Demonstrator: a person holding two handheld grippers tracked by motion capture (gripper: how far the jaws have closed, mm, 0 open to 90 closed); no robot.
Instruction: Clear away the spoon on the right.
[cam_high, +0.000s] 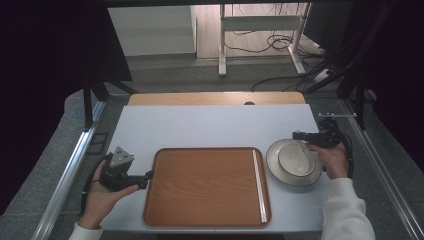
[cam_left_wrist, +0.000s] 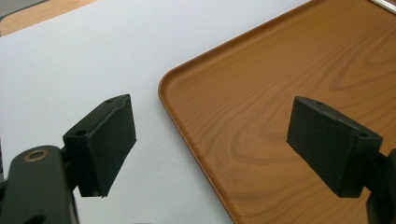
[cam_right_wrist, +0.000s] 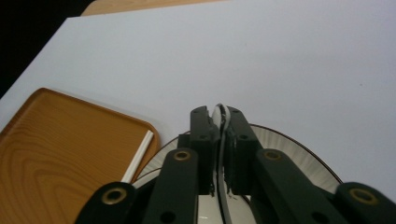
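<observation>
Right claw (cam_right_wrist: 219, 154) pinching bowl (cam_high: 298, 161) rim, bowl upright on plate (cam_high: 276, 165)

no text, label, brand, number or sign can be read on anything here; the tray, the dishes and the table all look plain and unmarked.

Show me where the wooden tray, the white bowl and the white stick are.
wooden tray (cam_high: 200, 185), high view, bare floor.
white bowl (cam_high: 295, 160), high view, upturned base.
white stick (cam_high: 258, 185), high view, middle of its length.
</observation>
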